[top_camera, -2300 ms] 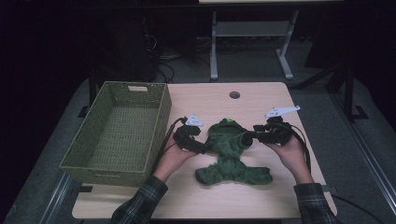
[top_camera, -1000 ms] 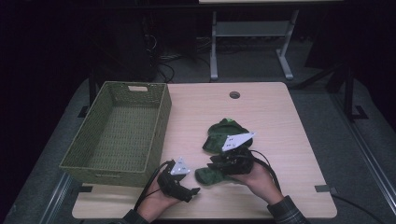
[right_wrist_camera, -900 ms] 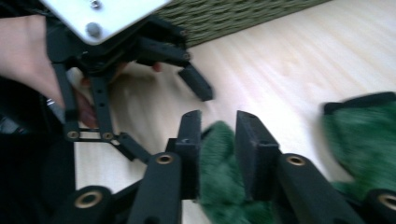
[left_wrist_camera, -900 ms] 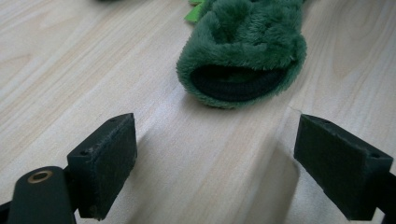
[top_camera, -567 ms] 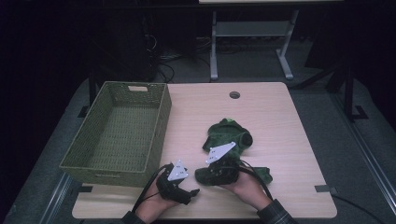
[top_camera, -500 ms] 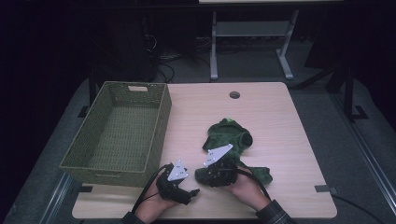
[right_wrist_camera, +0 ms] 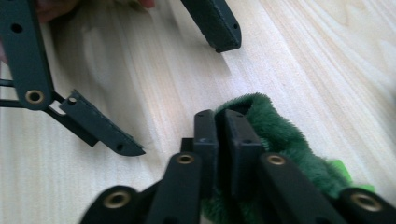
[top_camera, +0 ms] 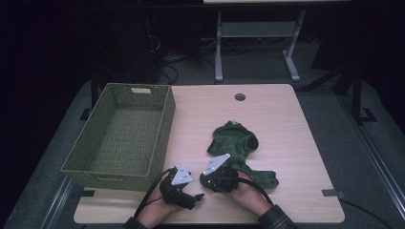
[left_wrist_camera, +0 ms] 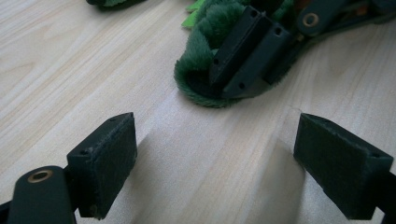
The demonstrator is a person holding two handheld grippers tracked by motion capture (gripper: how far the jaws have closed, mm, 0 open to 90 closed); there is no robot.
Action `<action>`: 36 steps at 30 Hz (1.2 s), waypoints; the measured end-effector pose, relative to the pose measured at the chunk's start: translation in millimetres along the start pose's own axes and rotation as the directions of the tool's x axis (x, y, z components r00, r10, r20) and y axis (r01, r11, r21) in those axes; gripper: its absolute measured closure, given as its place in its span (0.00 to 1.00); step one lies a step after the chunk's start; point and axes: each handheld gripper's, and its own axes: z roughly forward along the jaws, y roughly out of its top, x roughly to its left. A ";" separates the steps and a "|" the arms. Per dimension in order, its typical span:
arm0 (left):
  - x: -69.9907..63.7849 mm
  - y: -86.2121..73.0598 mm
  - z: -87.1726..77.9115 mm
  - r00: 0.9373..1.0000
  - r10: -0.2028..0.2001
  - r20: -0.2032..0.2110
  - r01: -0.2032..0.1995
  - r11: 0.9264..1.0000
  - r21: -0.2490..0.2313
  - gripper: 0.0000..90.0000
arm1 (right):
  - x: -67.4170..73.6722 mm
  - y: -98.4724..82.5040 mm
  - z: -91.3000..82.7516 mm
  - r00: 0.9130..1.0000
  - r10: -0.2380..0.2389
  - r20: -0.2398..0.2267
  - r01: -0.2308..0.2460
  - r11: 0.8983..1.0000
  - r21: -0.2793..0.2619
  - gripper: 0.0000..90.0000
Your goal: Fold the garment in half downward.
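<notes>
A green fuzzy cloth (top_camera: 236, 143) lies crumpled right of the table's middle, with a flap reaching the front. My right gripper (top_camera: 204, 181) sits low at that front flap. Its jaws have just been closing and now pinch a folded edge of the cloth (right_wrist_camera: 280, 135) between the pads of the right gripper (right_wrist_camera: 220, 116). Just to its left, my left gripper (top_camera: 195, 196) faces it, open over bare wood. In the left gripper view the left gripper (left_wrist_camera: 219, 163) has nothing between its pads, and the right gripper (left_wrist_camera: 243, 56) holds the cloth (left_wrist_camera: 205, 42) a short way ahead.
A woven green basket (top_camera: 165, 124) stands empty along the table's left side. The wooden table (top_camera: 286, 119) has a round cable hole (top_camera: 239, 97) near its far edge. A metal frame and cables stand on the dark floor beyond.
Since the earliest frame both hands have come from mid-table to the front edge. Over the last second the right gripper slid left and down beside the still left gripper, trailing the cloth.
</notes>
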 end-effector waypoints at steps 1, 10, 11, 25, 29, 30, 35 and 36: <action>0.2 0.1 -0.1 1.000 0.003 0.000 -0.003 1.000 0.001 0.14 | 0.0 0.1 -0.1 1.000 -0.004 0.000 0.004 1.000 -0.001 0.96; 0.1 -0.1 0.4 1.000 -0.003 0.000 0.003 1.000 -0.006 0.14 | -0.7 3.6 -17.5 0.999 0.020 -0.032 -0.022 0.998 -0.064 0.96; -0.1 -0.2 0.5 1.000 -0.005 0.001 0.005 1.000 -0.008 0.14 | -1.1 3.8 -20.9 0.999 0.032 -0.037 -0.035 0.997 -0.075 0.96; -0.1 -0.4 0.7 1.000 -0.005 0.002 0.005 1.000 -0.010 0.14 | -16.8 -5.5 -67.7 0.992 0.120 -0.050 -0.128 0.967 -0.221 0.96; -0.2 -0.3 0.8 1.000 -0.006 0.001 0.006 1.000 -0.012 0.14 | -20.9 -11.2 -79.8 0.989 0.137 -0.048 -0.145 0.956 -0.255 0.96; -0.3 -0.3 0.9 1.000 -0.007 0.001 0.007 1.000 -0.013 0.14 | -21.9 -12.7 -82.3 0.989 0.143 -0.049 -0.151 0.953 -0.262 0.96; -0.1 -0.3 1.0 1.000 -0.007 0.002 0.007 1.000 -0.013 0.14 | -29.1 -20.5 -89.6 0.985 0.170 -0.041 -0.175 0.944 -0.279 0.95; 0.2 -0.1 0.9 1.000 -0.003 0.000 0.003 1.000 -0.013 0.14 | -31.3 -22.2 -90.6 0.983 0.176 -0.044 -0.182 0.942 -0.283 0.95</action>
